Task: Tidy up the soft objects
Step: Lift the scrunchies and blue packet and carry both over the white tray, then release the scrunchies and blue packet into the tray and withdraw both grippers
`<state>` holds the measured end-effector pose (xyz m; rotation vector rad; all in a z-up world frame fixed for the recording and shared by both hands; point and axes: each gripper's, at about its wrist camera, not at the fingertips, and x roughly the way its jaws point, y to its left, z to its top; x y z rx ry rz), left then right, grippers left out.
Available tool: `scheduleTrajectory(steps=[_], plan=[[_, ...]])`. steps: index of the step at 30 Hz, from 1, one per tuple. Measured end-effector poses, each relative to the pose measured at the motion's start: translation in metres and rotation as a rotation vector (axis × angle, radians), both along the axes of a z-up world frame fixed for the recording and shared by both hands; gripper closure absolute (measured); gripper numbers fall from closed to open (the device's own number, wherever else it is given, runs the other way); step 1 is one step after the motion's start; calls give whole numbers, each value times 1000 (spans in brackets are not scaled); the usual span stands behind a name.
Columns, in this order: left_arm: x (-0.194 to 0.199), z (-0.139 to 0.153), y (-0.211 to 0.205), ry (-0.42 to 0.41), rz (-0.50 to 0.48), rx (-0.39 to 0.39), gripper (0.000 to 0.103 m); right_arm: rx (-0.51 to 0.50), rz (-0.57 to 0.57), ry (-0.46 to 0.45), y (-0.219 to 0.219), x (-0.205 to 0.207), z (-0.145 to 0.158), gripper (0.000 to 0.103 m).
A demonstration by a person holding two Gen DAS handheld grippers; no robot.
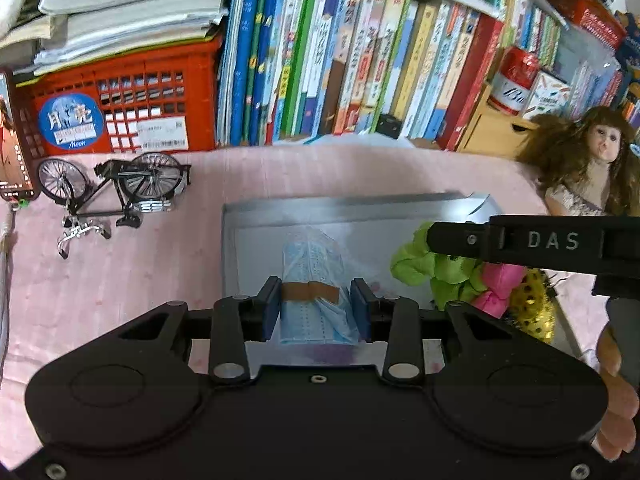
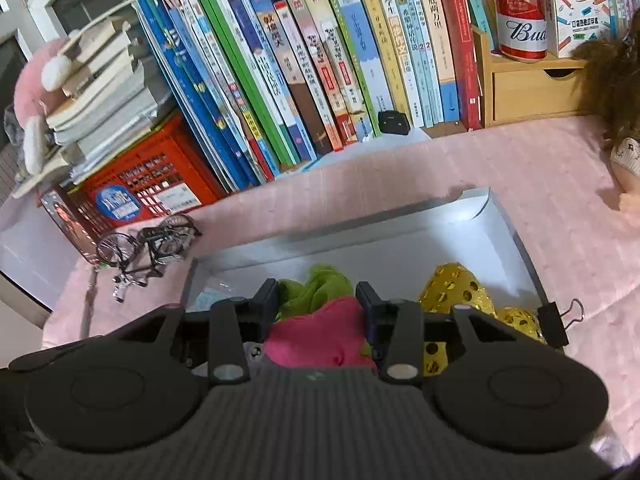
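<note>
Left tongs (image 1: 316, 308): clenched on bundle of blue face masks (image 1: 316, 272), poised over grey tray (image 1: 256, 232); may slide loose if squeezed unevenly; right tongs (image 2: 318, 304): gripping pink-and-green plush (image 2: 320, 336) above same tray; could snag gold sequin item (image 2: 452, 288) or binder clip (image 2: 554, 324) on release.

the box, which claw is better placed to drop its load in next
Left, probably. The left claw holds the mask bundle over bare box floor. The right claw with its pink-green toy is above the gold item.
</note>
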<state>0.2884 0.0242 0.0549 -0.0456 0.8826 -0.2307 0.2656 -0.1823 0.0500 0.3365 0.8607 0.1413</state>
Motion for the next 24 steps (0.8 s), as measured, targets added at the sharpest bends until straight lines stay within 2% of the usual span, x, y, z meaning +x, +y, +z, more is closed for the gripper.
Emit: scheduleTrajectory(steps=[10, 12, 14, 16, 17, 18, 20, 24], plan=[[12, -23, 3, 87, 12, -24, 65, -19, -6, 78, 2, 5, -16, 56], [12, -22, 4, 87, 15, -21, 61, -32, -1, 80, 4, 5, -16, 56], [11, -20, 4, 87, 15, -26, 50, -35, 2, 74, 5, 4, -15, 54], [9, -16, 3, 77, 8, -29, 45, -21, 6, 63, 4, 1, -12, 49], [7, -13, 3, 68, 5, -27, 42, -13, 13, 62, 3, 0, -11, 41], [5, -11, 3, 61, 6, -25, 40, -6, 18, 60, 2, -1, -9, 38], [1, -4, 3, 44, 7, -25, 32, 7, 24, 47, 0, -4, -4, 35], [-10, 9, 0, 10, -10, -31, 30, 31, 35, 12, -7, -13, 10, 31]])
